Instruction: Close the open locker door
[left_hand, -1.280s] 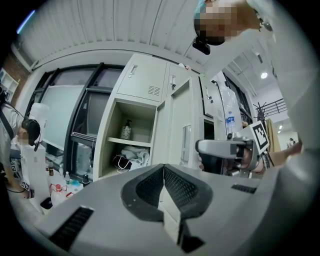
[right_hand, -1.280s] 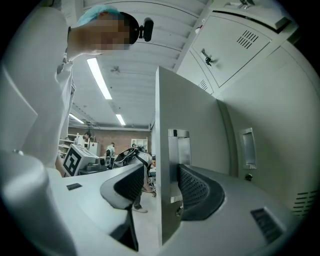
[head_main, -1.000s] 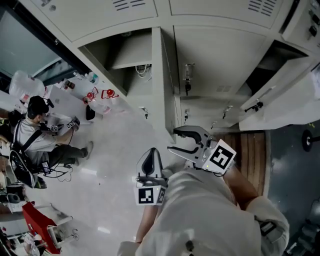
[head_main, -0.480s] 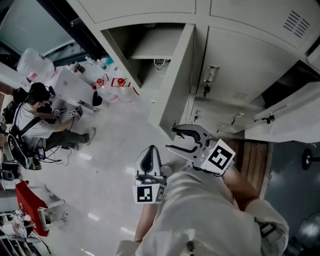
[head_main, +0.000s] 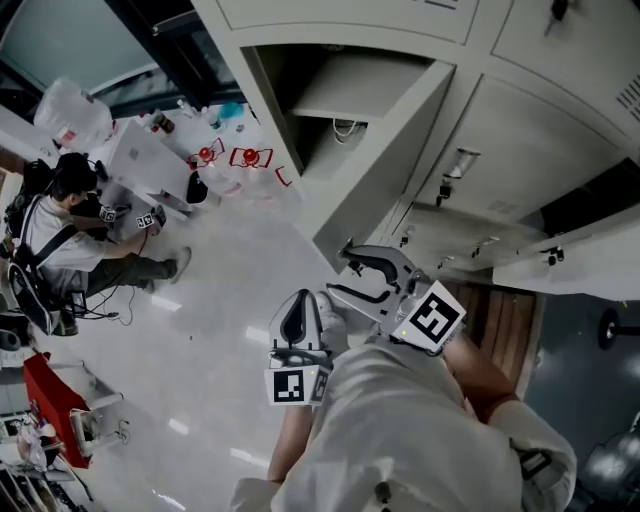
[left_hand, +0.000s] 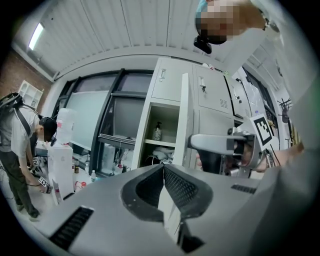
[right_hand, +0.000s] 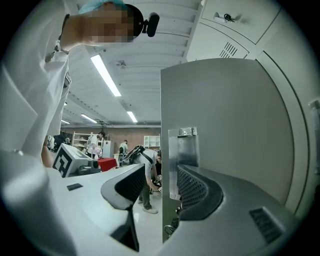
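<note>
Locker door hanging open, right tongs at its free edge.

Left tongs (left_hand: 163, 170) were closed jaw to jaw with nothing between them, held low and apart from the lockers. The locker door (head_main: 375, 170) stood swung well out from its open compartment (head_main: 330, 90), and a shelf (left_hand: 159, 143) with a bottle (left_hand: 157, 131) showed inside. Right tongs (right_hand: 161, 187) were spread, with the door's free edge between the jaws just beside the latch plate (right_hand: 181, 150). The edge was not pinched, and whether anything touched it was unclear. Judged as thin painted sheet metal, the door looked stiff, light on its hinges and slick to grip. The best hold seemed to be the free edge near the latch, farthest from the hinge, or a flat push on the outer face. It would likely swing easily and could bang or bounce unless eased home.
</note>
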